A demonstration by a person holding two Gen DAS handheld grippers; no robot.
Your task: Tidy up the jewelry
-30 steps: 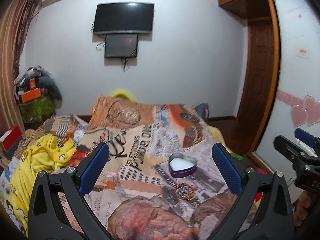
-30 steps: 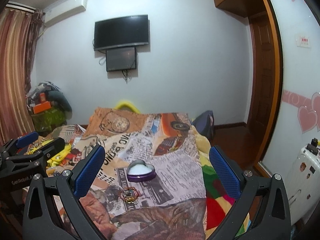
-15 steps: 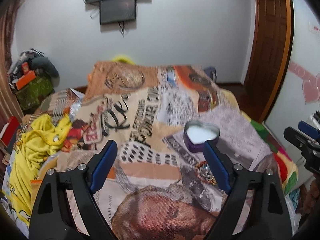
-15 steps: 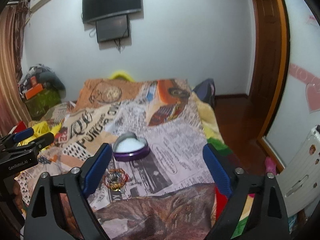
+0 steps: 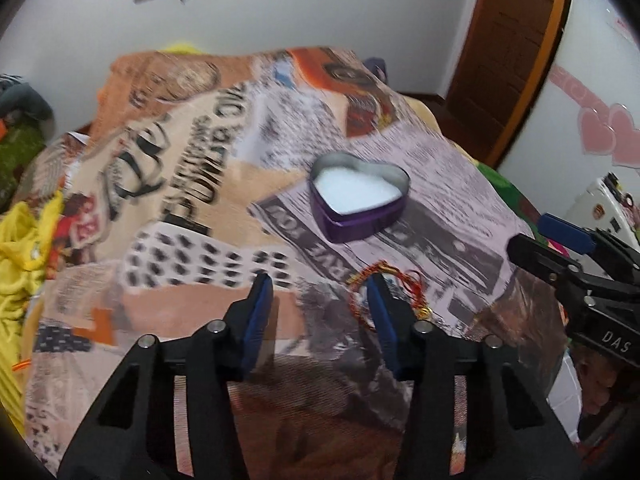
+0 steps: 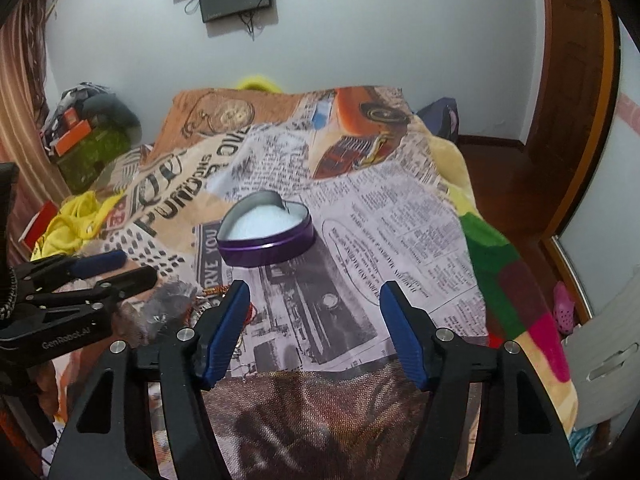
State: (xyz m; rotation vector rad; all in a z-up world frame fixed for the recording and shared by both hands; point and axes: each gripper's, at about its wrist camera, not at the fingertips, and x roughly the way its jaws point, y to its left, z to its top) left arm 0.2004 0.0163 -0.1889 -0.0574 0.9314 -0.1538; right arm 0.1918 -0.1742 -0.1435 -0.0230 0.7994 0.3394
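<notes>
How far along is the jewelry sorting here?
Nothing is done: the heart-shaped tin holds only its white lining. In hand: the left gripper, jaws open, is down beside the red-and-gold bracelet on the blanket. Left: grasping it and placing it in the tin.

The left black tool with blue pads (image 5: 320,286) points forward and down with its fingers parted, and the right black, blue-padded tool (image 6: 314,294) beside it likewise gapes, empty.
</notes>
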